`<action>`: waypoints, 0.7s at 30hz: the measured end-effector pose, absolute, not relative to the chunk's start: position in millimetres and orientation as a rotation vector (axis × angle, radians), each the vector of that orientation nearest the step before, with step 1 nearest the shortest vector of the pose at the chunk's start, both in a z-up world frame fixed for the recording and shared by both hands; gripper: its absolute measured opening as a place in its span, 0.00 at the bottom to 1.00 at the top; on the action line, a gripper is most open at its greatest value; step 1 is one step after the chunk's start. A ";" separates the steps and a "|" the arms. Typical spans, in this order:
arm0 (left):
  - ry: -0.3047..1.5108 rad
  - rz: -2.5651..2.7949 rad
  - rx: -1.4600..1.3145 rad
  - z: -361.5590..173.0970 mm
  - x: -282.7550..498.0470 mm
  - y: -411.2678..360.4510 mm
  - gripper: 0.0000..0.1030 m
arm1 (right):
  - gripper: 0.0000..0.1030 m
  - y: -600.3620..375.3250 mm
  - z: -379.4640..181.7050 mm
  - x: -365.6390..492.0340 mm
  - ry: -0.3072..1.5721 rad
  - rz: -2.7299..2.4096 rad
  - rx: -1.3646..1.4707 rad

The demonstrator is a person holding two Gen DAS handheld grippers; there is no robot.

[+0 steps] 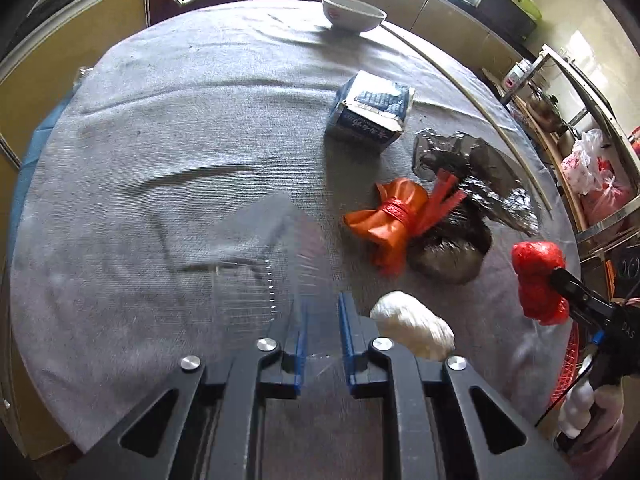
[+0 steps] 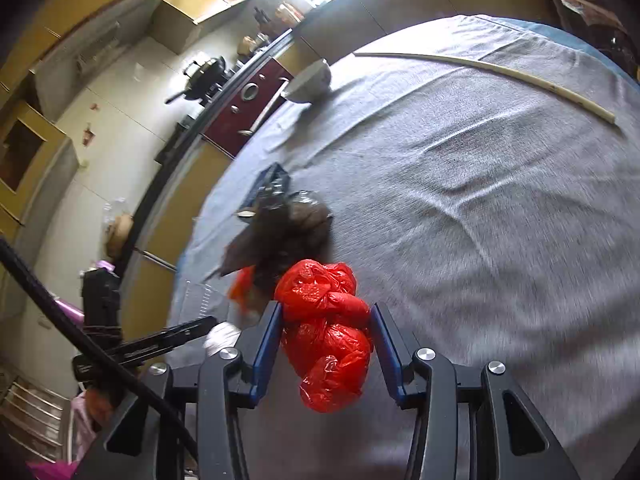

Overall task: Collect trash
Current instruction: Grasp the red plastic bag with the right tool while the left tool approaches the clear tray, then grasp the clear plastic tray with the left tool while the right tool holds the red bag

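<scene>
The right gripper (image 2: 326, 340) points steeply down over the grey cloth-covered table (image 2: 500, 208), its blue pads clamped on a crumpled red plastic bag (image 2: 328, 332) that hangs between them. The left gripper (image 1: 322, 332), also angled down at the near edge, has its jaws drawn in on the rim of a clear plastic cup (image 1: 256, 280). Just right of it lies a white wad (image 1: 412, 326). Farther off sit an orange tied bag (image 1: 384, 220), a dark bag (image 1: 460, 200), a blue-and-white carton (image 1: 370, 110) and a bowl (image 1: 352, 12).
</scene>
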State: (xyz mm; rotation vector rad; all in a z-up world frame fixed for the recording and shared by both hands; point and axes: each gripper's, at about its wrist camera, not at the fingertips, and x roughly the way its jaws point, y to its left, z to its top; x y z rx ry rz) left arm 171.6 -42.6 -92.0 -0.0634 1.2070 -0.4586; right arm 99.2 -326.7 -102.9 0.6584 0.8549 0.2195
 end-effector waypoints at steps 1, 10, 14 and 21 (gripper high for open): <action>1.200 -0.459 -0.063 -89.1 168.4 -39.8 0.15 | 0.47 -325.9 -99.7 93.5 0.845 0.230 0.665; 1.161 -0.531 -0.033 -72.6 128.7 -23.8 0.10 | 0.47 -322.0 -90.8 48.1 0.803 0.283 0.737; 1.175 -0.623 0.068 -78.2 96.7 -35.6 0.26 | 0.47 -317.1 -102.3 34.6 0.837 0.258 0.716; 1.069 -0.645 0.058 -51.0 75.2 -13.4 0.66 | 0.47 -313.8 -119.0 21.2 0.881 0.222 0.681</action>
